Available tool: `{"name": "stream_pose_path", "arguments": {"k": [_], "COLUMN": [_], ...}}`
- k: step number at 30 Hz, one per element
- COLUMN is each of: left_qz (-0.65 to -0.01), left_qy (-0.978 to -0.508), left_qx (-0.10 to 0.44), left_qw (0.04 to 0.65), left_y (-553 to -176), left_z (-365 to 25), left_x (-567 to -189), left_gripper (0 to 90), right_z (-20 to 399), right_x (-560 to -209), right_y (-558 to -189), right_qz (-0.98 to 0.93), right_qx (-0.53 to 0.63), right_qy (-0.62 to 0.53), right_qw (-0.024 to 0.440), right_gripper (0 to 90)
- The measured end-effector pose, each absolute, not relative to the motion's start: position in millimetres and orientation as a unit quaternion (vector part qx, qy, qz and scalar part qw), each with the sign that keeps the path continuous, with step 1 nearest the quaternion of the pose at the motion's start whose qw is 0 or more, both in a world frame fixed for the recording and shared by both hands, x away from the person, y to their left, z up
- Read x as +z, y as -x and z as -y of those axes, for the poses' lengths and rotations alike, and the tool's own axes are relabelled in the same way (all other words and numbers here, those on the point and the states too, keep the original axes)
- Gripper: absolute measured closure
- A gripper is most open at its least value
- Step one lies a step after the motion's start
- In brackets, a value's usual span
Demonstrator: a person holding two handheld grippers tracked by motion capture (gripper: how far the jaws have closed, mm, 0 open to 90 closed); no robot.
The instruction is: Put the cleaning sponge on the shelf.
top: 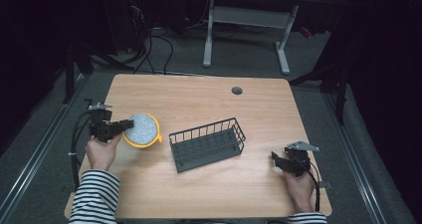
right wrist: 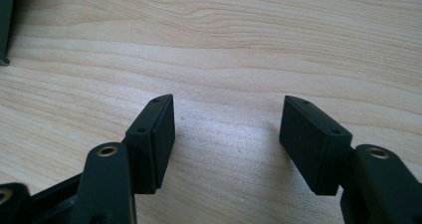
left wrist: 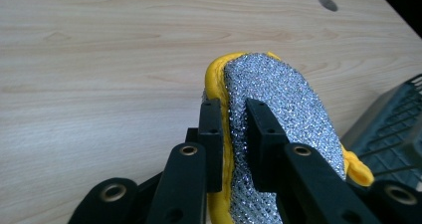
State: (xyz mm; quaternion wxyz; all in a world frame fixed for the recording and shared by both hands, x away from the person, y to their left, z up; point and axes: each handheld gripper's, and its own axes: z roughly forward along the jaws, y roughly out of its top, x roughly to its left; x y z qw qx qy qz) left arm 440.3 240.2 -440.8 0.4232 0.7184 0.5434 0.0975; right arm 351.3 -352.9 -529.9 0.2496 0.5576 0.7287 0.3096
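A round scouring sponge [top: 142, 129] with a yellow body and a glittery silver face is at the left of the wooden table [top: 199, 99]. My left gripper [top: 124, 126] is shut on its edge and holds it off the table, as the left gripper view shows: the black pads pinch the sponge [left wrist: 278, 99] between yellow and silver sides. A dark wire basket [top: 207, 144] stands empty in the middle of the table. Near the right front corner my right gripper [top: 276, 159] hovers open over bare wood, nothing between its fingertips [right wrist: 226, 129].
A round cable hole [top: 237, 90] sits near the table's far edge. Behind the table stands a white desk frame [top: 246, 20] on a dark floor with cables. In the left gripper view the basket's corner [left wrist: 398, 124] lies just right of the sponge.
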Motion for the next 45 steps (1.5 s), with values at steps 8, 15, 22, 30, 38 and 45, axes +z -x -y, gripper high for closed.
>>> {"name": "stream_pose_path", "arguments": {"k": [8, 15, 22, 30, 38, 45], "left_qz": [-0.514, -0.481, -0.463, -0.424, -0.398, -0.386], "left_qy": [-0.725, -0.738, -0.747, -0.77, -0.788, -0.8], "left_qx": [0.103, 0.114, 0.12, 0.121, 0.127, 0.112], "left_qw": [0.447, 0.459, 0.463, 0.461, 0.452, 0.445], "left_y": [-437.2, -432.6, -433.2, -432.9, -433.0, -435.9], "left_z": [-227.4, -210.1, -196.6, -161.2, -132.2, -115.0], "left_x": [-411.9, -385.0, -369.6, -359.6, -360.3, -372.4], "left_gripper": [78.9, 78.9, 78.9, 78.6, 78.1, 77.7], "right_z": [352.9, 352.9, 352.9, 352.9, 352.8, 352.7], "right_x": [-529.9, -529.9, -529.9, -530.0, -530.0, -530.0], "right_y": [-351.4, -351.6, -351.6, -351.6, -351.7, -351.7], "right_qz": [-0.729, -0.729, -0.729, -0.73, -0.73, -0.73], "right_qx": [0.31, 0.31, 0.31, 0.31, 0.31, 0.31], "right_qy": [-0.558, -0.557, -0.557, -0.556, -0.556, -0.556], "right_qw": [0.249, 0.249, 0.249, 0.249, 0.249, 0.249], "right_gripper": [38.6, 38.3, 38.2, 38.0, 37.8, 37.7]}}
